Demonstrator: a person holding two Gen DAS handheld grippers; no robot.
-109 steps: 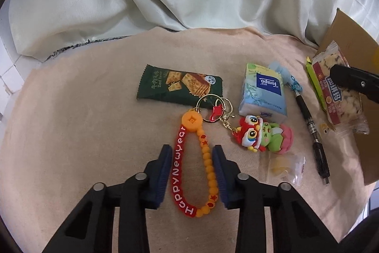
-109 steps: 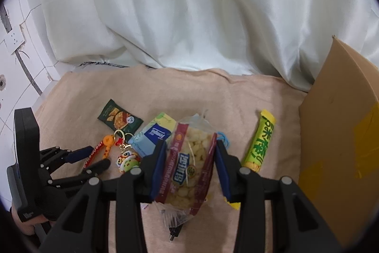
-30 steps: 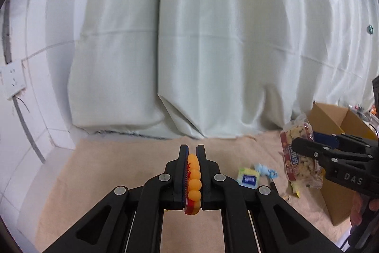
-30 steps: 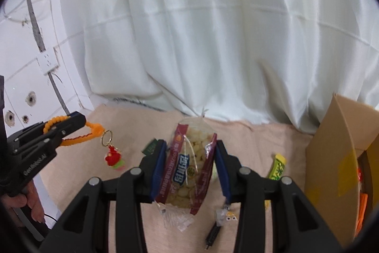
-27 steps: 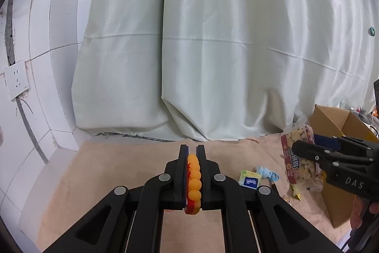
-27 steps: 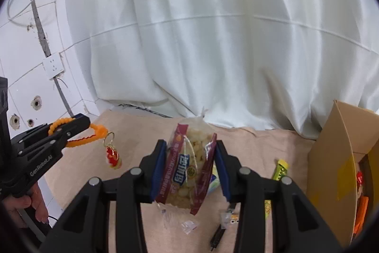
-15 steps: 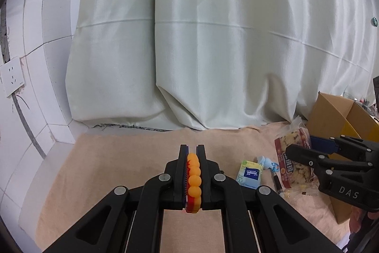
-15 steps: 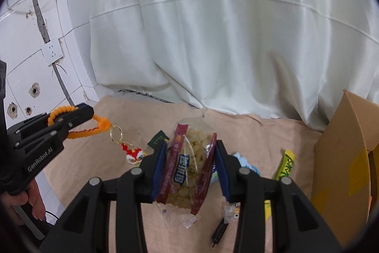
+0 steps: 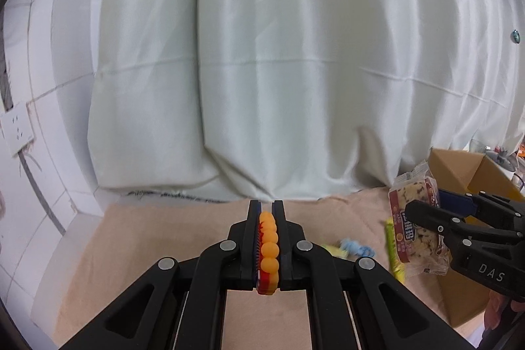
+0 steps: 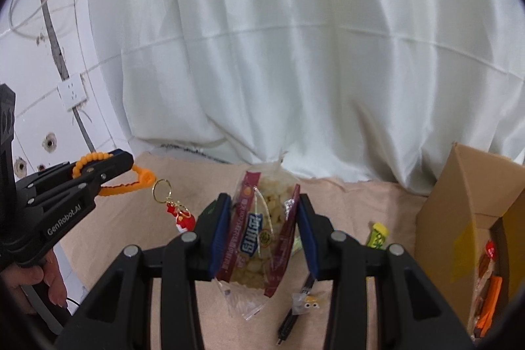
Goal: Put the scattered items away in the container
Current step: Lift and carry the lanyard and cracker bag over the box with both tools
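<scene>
We've got both loads up off the worktop — our right gripper jaws clamp the snack bag, nearer the box on its right; left gripper pinches the beaded keychain.

the cardboard box runs off the frame's right edge, its contents perhaps snack packets.

Raised wrist views, curtain ahead
</scene>
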